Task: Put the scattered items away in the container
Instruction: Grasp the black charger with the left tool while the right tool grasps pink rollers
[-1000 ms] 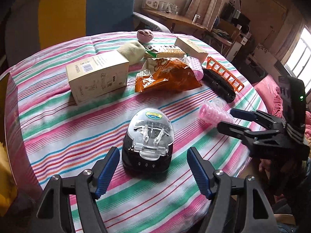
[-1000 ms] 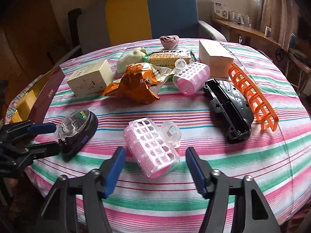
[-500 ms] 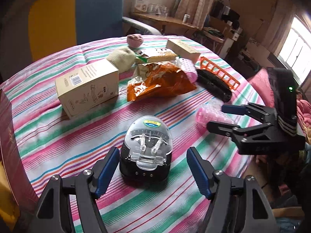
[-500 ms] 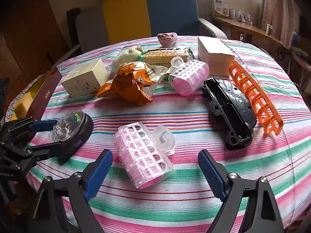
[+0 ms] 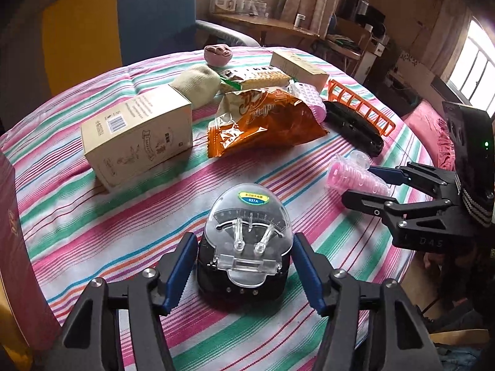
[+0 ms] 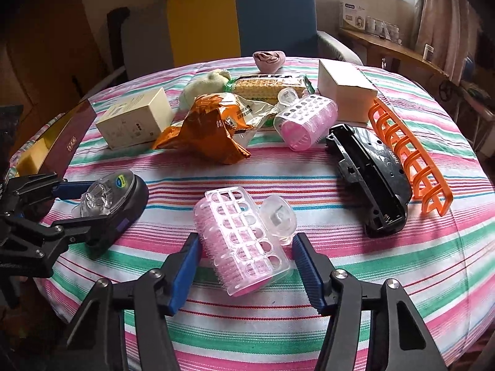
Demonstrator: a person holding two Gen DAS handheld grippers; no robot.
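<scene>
Both wrist cameras looked low across the table (image 5: 92, 216) from its near edge, the left close over the charger (image 5: 246, 247), the right over a roller (image 6: 241, 241); each view showed both.

charger (image 5: 244, 247) left, near edge | hair roller (image 6: 241, 241) right of it | snack bag (image 6: 207, 130) behind both

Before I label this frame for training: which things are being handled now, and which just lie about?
In hand:
left hand-held gripper around battery charger
right hand-held gripper around pink hair roller

Lying about:
orange snack bag
cream box
orange rack
</scene>
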